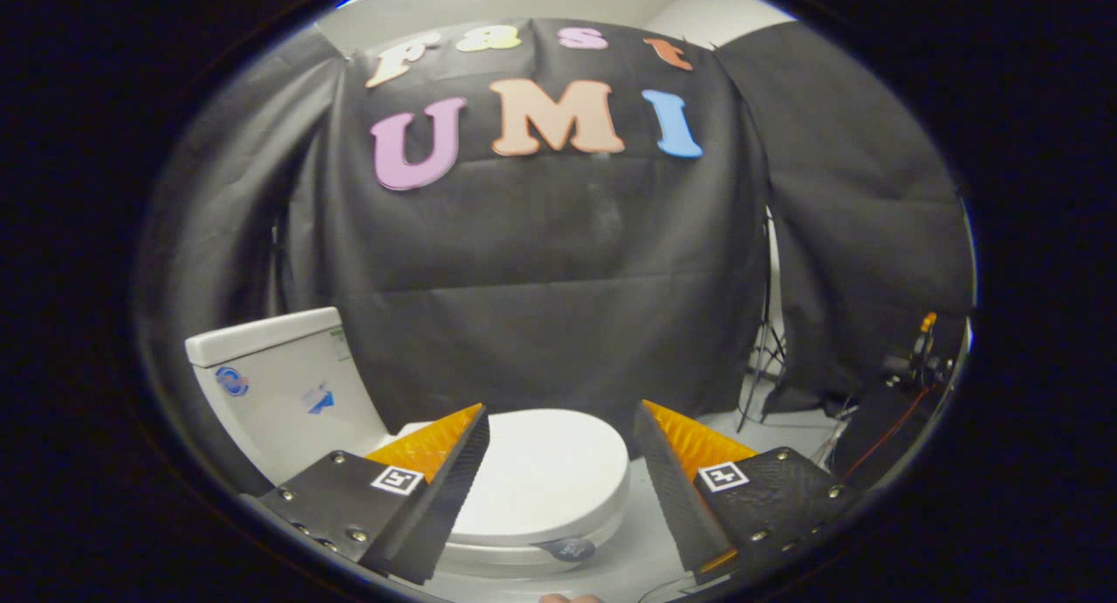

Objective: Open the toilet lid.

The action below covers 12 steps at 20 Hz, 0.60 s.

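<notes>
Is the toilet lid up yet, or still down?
Still down. The toilet lid lies flat over the bowl, its white top facing up, ahead of the tank. The gripper is open, fingers spread above it, not touching.

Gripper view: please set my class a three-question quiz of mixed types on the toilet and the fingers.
1. True or false: the toilet lid is raised.
2. The gripper has its fingers: A) shut on the lid, B) open above the lid, C) inside the tank.
3. Which white part stands beside the lid, behind one finger?

Key: 1. False, it lies flat and closed. 2. B, the fingers are spread apart, touching nothing. 3. The tank.
</notes>
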Available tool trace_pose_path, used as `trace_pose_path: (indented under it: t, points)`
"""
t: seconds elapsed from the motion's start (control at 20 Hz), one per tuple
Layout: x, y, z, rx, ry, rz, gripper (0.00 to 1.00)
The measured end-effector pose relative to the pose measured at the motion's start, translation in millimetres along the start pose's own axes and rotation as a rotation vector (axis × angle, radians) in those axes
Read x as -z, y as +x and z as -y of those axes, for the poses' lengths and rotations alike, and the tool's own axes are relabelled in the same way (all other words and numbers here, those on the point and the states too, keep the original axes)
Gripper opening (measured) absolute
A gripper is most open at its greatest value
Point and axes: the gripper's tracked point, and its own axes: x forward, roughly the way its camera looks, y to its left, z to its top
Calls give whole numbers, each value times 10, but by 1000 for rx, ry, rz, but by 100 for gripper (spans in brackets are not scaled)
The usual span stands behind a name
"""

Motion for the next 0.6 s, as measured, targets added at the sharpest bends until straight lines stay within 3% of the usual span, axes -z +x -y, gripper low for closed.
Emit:
trace_pose_path:
  t: [0.3,0.6]
  points:
    - [796,161,193,27,107,-235,99]
    - [1451,123,419,66,317,-425,100]
